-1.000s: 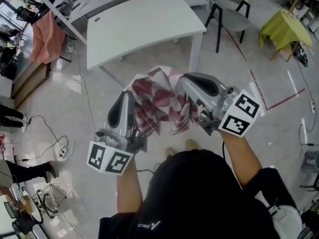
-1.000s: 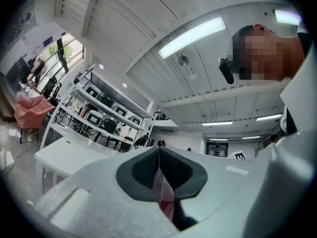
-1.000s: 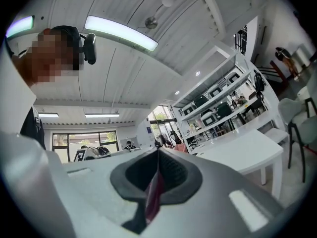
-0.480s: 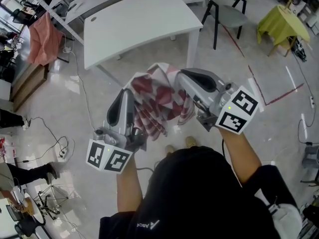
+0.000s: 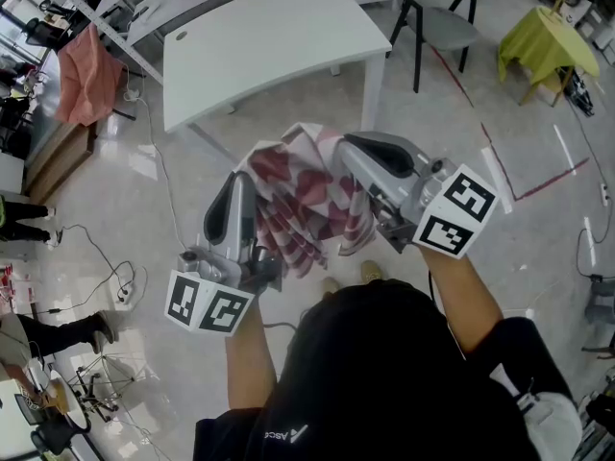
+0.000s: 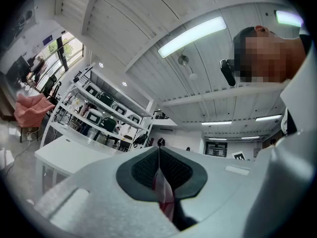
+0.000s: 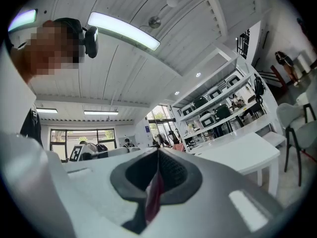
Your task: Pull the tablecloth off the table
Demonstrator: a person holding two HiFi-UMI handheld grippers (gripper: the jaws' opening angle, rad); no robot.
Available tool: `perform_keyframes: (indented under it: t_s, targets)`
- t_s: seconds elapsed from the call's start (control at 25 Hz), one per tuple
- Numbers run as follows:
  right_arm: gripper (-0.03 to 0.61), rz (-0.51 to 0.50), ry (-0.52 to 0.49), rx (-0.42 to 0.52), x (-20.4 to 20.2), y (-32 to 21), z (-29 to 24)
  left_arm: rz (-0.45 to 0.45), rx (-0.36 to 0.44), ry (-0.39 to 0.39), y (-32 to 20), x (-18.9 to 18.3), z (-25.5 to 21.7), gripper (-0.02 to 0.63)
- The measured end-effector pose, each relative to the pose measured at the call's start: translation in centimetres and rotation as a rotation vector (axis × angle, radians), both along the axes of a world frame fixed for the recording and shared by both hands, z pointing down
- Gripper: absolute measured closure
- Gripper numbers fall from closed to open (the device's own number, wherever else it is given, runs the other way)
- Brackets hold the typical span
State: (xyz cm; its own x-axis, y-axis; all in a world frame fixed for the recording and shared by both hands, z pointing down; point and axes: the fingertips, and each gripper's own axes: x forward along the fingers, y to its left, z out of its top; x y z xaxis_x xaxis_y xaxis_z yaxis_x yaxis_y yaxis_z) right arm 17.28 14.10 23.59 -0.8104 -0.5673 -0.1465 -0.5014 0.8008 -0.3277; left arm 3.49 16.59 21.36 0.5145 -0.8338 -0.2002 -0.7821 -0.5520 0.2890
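At far left a salmon cloth [image 5: 85, 75] hangs over a stand beside the floor cables. My left tongs [image 5: 242, 181] are raised in front of me, tips pointing away from my body, and in the left gripper view their jaws are pressed together on a thin fold of the tablecloth [image 6: 165, 195], which slips down out of the dark pads. The red-and-white checked tablecloth [image 5: 307, 200] hangs bunched in the air between my two tongs, above the pale floor [image 5: 144, 190] and just ahead of my shoes. It is well apart from the white worktop [image 5: 269, 46], which stands beyond it. My right tongs [image 5: 346, 146] hold the cloth's other side; in the right gripper view the jaws are likewise clamped on a red strip of it. Further right stand a dark-legged chair [image 5: 437, 22] and a small table draped in yellow-green fabric [image 5: 543, 56].
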Motion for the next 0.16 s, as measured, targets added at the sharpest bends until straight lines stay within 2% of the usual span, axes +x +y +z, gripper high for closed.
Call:
perform_keyframes:
  t_s: [0.16]
  targets:
    - [0.572, -0.002, 0.001, -0.002, 0.24, 0.16, 0.18, -0.003, 0.002, 0.000, 0.16, 0.27, 0.02, 0.601]
